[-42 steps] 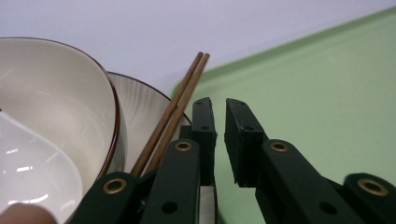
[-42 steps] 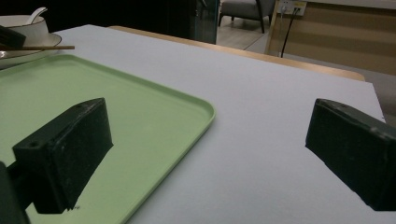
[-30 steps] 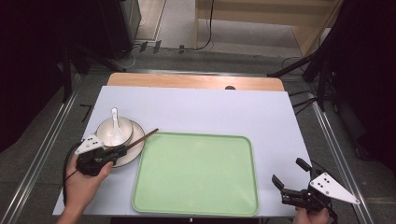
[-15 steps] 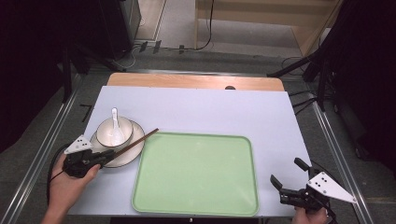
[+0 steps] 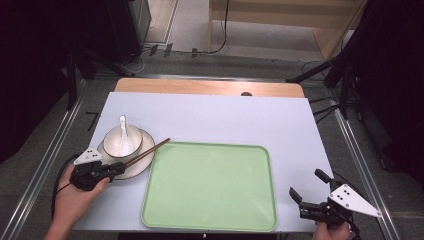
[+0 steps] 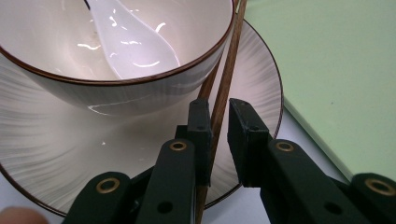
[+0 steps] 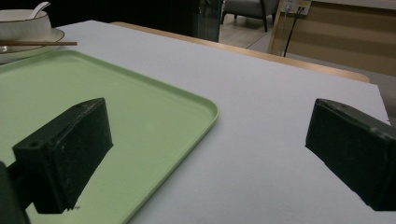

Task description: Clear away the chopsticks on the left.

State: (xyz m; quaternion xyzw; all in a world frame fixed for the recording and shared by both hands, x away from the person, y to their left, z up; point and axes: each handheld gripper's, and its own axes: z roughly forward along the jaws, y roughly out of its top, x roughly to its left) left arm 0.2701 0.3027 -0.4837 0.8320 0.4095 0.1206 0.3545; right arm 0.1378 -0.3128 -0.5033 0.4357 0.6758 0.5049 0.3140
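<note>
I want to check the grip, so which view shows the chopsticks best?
The left gripper view: the chopsticks run up between the left gripper, close and sharp. The high view shows their whole length over the plate, small. The right gripper view shows them far off.

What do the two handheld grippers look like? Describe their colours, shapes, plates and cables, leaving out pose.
The left gripper is black, with blocky rectangular jaws, brass-ringed pivot holes, a white three-cornered top plate bearing dark dots and a black trailing cable. The right gripper is likewise black, with thick block jaws and a similar dotted plate.
</note>
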